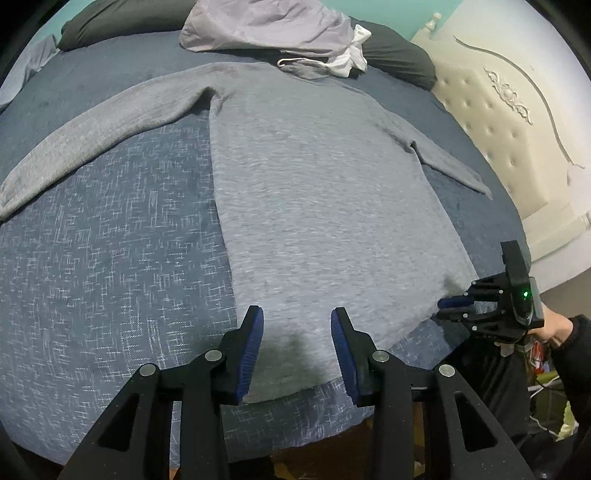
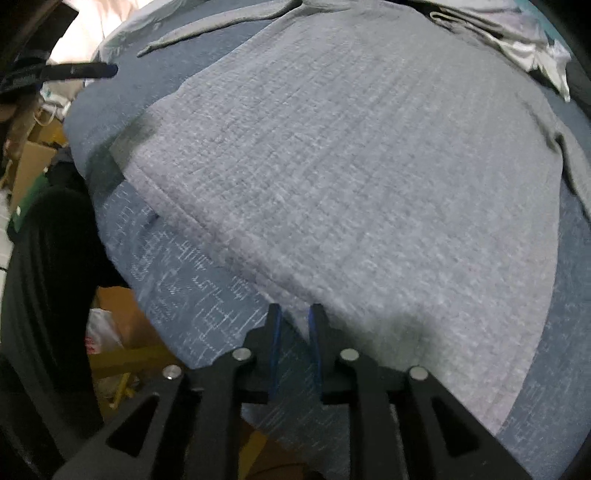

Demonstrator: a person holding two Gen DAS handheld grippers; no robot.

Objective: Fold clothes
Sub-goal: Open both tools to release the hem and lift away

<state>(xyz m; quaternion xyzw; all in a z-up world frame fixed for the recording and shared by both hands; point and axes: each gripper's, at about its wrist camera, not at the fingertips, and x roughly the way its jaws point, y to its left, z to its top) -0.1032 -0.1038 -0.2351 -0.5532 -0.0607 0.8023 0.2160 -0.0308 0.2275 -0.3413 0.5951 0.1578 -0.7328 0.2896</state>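
Left tool (image 1: 297,325) half-open above sweater (image 1: 314,184) hem; right tool (image 2: 295,325) narrowly open, empty

Open bedspread (image 1: 110,240) at nine o'clock of the flat grey sweater (image 1: 314,184), free for passing. Heaped clothes (image 1: 266,29) and dark pillows (image 1: 399,59) crowding twelve o'clock. Padded headboard (image 1: 498,122) walling two o'clock.

Sweater (image 1: 314,192) flat on bed (image 1: 110,258), sleeves spread sideways; clothes pile (image 1: 266,29) behind collar; headboard (image 1: 509,122) right.
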